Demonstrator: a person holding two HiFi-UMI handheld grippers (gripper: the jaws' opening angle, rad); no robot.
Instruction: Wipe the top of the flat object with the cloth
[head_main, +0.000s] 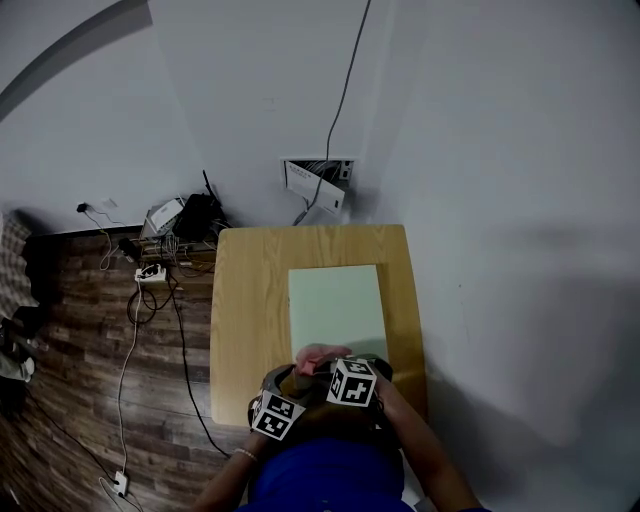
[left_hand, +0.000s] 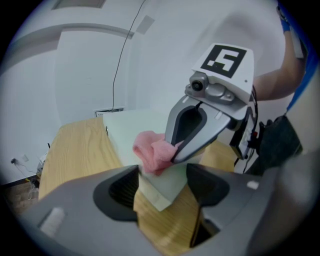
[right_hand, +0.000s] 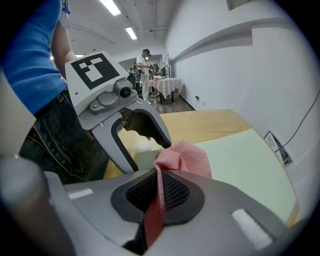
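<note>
Pink cloth (right_hand: 182, 157) clamped in the closed jaws of the right gripper (right_hand: 159, 186), resting on the near end of the pale green flat board (head_main: 337, 300), board's long axis running near to far on the wooden table (head_main: 250, 300), left gripper (left_hand: 162, 182) with jaws apart and the board's near corner between them, white wall (head_main: 480, 120) far and right, wood floor (head_main: 80, 330) with cables (head_main: 150, 290) at left

what I'm seeing here, plain white walls (head_main: 480, 120), dark wood-plank floor (head_main: 70, 340) off to the left, light wooden table (head_main: 250, 300) up by the wall, white power strip (head_main: 150, 272) in a cable tangle on the floor, thin black cable (head_main: 344, 90) running up the wall, bright ceiling strip lights (right_hand: 111, 7)
</note>
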